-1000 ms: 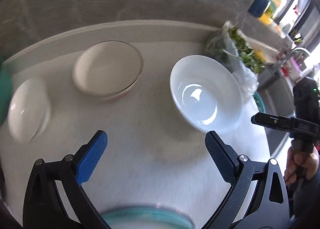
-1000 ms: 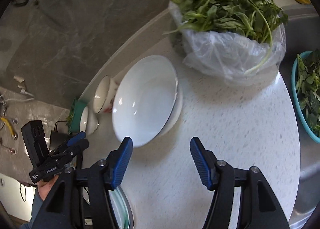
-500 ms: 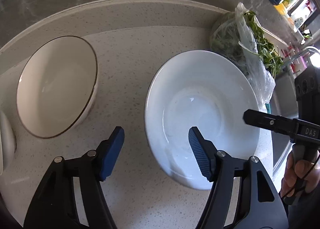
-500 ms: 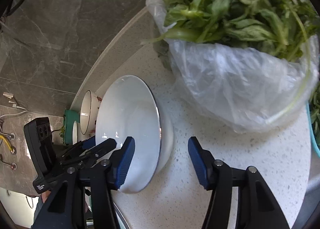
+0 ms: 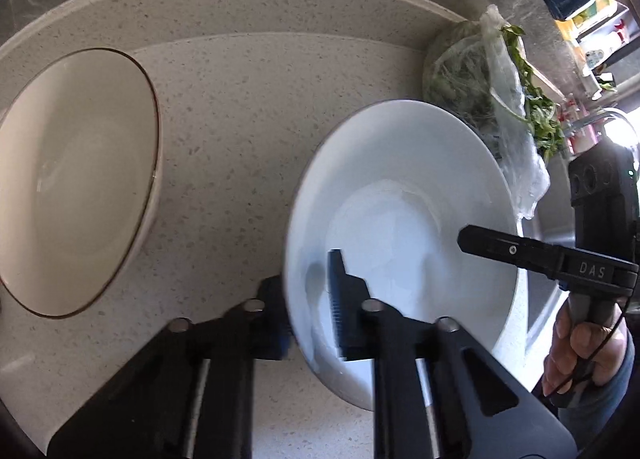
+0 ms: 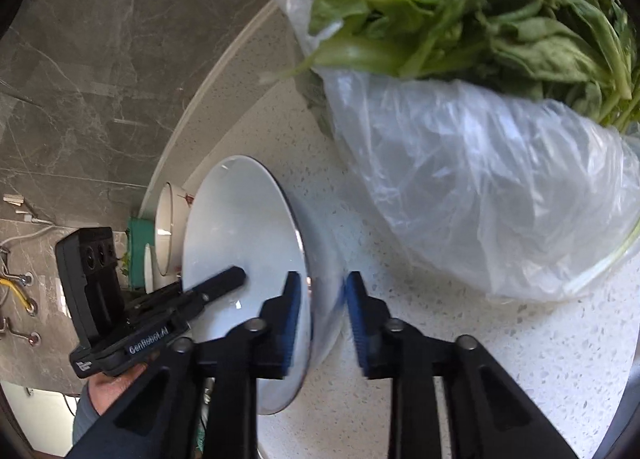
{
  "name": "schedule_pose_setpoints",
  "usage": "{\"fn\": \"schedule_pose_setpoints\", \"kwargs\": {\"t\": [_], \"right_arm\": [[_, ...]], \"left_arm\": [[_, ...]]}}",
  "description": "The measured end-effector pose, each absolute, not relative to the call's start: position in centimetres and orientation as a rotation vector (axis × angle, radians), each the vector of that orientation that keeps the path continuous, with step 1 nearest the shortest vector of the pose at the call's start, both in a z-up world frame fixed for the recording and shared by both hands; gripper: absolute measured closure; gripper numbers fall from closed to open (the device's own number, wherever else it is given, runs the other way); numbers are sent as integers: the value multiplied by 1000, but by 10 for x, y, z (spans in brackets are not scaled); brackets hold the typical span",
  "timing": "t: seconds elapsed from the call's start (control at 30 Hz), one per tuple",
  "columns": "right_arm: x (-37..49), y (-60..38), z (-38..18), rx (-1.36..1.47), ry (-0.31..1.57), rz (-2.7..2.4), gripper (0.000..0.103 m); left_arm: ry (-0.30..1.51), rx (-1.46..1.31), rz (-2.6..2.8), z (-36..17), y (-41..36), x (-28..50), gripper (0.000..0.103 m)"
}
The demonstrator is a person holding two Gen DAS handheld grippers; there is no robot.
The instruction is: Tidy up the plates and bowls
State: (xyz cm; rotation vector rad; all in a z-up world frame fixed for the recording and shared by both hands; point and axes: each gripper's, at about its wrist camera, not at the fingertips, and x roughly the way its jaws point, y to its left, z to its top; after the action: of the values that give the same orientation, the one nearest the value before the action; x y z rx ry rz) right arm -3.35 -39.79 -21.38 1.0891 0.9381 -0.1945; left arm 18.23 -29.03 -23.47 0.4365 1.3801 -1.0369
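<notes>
On the worktop, near its back edge: white bowl (image 5: pixel 400 219), beside the bag of greens (image 5: pixel 496 107).
Left gripper (image 5: pixel 308 311): jaws closed down on the bowl's near rim, one finger inside the bowl, the other outside under the rim.
Right gripper (image 6: pixel 320 315): jaws nearly closed across the opposite rim of the same bowl, one blue pad inside, one outside against the wall; actual contact of the outer pad cannot be told.
Bowl attitude: in the right wrist view the bowl (image 6: pixel 244 259) looks tilted, though the fisheye makes this uncertain.
Left wrist view only: cream bowl (image 5: pixel 72 183) with a thin dark rim line, standing on the worktop well to the left of the white bowl; the right gripper's finger reaching over the white bowl, with the person's right hand (image 5: pixel 580 347) on its handle.
Right wrist view only: left gripper (image 6: pixel 224 283) seen from the far side with its finger over the bowl; a green object (image 6: pixel 138 255) and another pale bowl (image 6: pixel 164 235) behind the white one; the greens (image 6: pixel 460 7) seen close, spilling from the clear bag (image 6: pixel 480 187).
Worktop surface (image 6: pixel 500 359): pale speckled stone, with a raised back lip against a grey marbled wall (image 6: pixel 100 59).
</notes>
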Motion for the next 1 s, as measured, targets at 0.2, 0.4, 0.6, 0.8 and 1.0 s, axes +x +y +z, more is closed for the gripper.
{"fn": "schedule_pose_setpoints", "kwargs": {"t": [0.2, 0.4, 0.6, 0.8, 1.0], "right_arm": [[-38, -398, -212, 1068, 949, -197, 82], [-39, -395, -213, 1079, 960, -203, 84], [-45, -387, -201, 1074, 967, -204, 84], [-66, -368, -182, 1065, 985, -198, 84], [-96, -343, -169, 1058, 1001, -193, 84]], "left_arm": [[1368, 445, -1027, -235, -287, 181, 97], [1361, 456, -1010, -229, -282, 172, 97], [1370, 459, -1007, -214, -275, 154, 97], [1377, 471, -1017, -193, -256, 124, 97], [1390, 466, -1039, -181, -228, 85, 97]]}}
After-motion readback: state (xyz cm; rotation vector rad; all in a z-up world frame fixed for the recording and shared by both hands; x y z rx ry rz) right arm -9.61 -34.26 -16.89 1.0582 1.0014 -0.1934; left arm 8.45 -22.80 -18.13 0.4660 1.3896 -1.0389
